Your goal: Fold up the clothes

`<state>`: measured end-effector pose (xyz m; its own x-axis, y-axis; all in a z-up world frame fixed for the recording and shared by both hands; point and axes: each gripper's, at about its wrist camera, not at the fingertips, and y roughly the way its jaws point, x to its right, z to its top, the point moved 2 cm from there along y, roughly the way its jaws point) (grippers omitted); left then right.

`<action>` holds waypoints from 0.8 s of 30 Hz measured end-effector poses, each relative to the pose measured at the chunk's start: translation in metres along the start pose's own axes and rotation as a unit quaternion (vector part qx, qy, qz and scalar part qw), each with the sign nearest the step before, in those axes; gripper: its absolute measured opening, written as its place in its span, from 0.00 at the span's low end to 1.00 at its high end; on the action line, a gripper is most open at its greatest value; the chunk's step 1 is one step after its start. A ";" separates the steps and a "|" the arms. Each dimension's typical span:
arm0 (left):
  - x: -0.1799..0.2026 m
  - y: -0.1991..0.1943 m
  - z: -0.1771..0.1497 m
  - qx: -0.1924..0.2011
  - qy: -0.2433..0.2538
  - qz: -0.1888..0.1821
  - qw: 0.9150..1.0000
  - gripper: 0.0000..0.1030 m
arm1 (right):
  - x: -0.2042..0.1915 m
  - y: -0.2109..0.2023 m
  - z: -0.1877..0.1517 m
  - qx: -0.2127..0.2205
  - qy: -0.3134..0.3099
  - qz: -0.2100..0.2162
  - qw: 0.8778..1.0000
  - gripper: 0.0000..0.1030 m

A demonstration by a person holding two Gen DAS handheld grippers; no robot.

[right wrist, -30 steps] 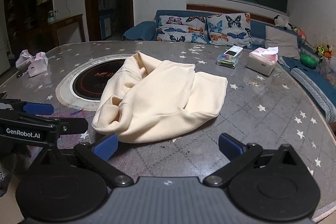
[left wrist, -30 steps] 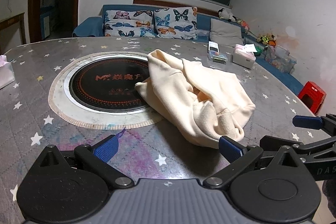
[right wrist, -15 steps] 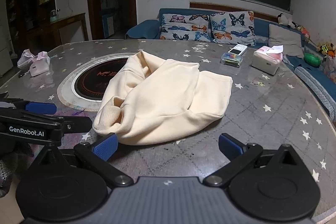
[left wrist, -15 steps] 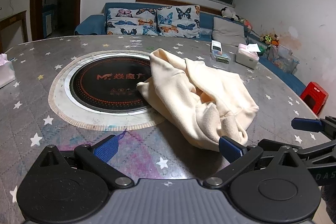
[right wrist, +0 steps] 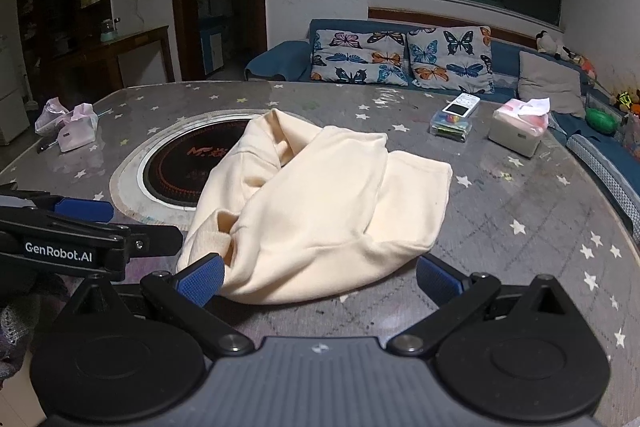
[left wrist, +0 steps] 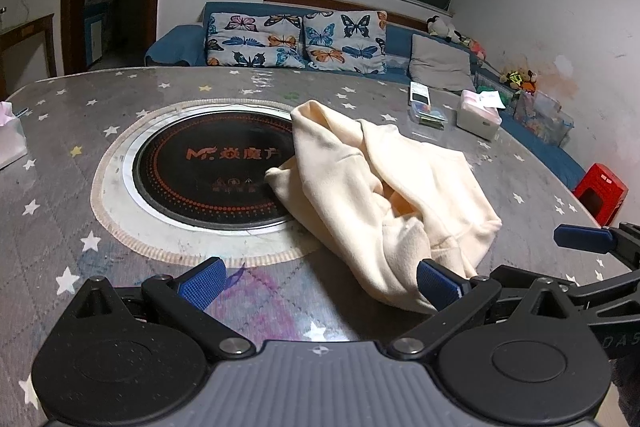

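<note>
A cream sweatshirt (left wrist: 384, 195) (right wrist: 320, 211) lies crumpled in a heap on the round star-patterned table (left wrist: 60, 131), partly over the black induction hob (left wrist: 208, 171) set in its middle. My left gripper (left wrist: 318, 281) is open just short of the garment's near hem, its right pad at the cloth's edge. My right gripper (right wrist: 318, 277) is open too, with the near fold of the sweatshirt lying between its blue pads (right wrist: 200, 277). Each gripper shows in the other's view: the right gripper (left wrist: 588, 241) at the right edge, the left gripper (right wrist: 80, 223) at the left edge.
A tissue box (right wrist: 520, 125) and a clear box with a remote (right wrist: 454, 117) sit at the table's far right. Pink tissue packs (right wrist: 74, 125) lie at the far left. Behind are a blue sofa with butterfly cushions (right wrist: 400, 57) and a red stool (left wrist: 600, 191).
Both grippers have moved forward and closer to the sweatshirt's near edge. Both stay open, and the sweatshirt has not moved.
</note>
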<state>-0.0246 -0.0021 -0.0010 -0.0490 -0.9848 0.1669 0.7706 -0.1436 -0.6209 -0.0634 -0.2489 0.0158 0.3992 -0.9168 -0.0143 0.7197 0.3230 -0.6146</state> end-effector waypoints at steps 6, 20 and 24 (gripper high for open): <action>-0.001 0.005 0.007 0.000 -0.001 0.001 1.000 1.00 | 0.000 0.004 0.009 0.002 -0.010 0.003 1.000 1.00; -0.004 0.027 0.032 0.002 0.008 0.012 1.000 1.00 | 0.007 0.028 0.028 -0.002 -0.014 0.003 1.000 1.00; -0.008 0.041 0.051 0.007 0.009 0.025 1.000 1.00 | 0.012 0.043 0.038 -0.008 -0.016 -0.003 1.000 0.96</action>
<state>0.0393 0.0048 0.0113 -0.0218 -0.9924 0.1215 0.7811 -0.0928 -0.6175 -0.0056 -0.2373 0.0189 0.4139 -0.9102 0.0148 0.7133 0.3142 -0.6265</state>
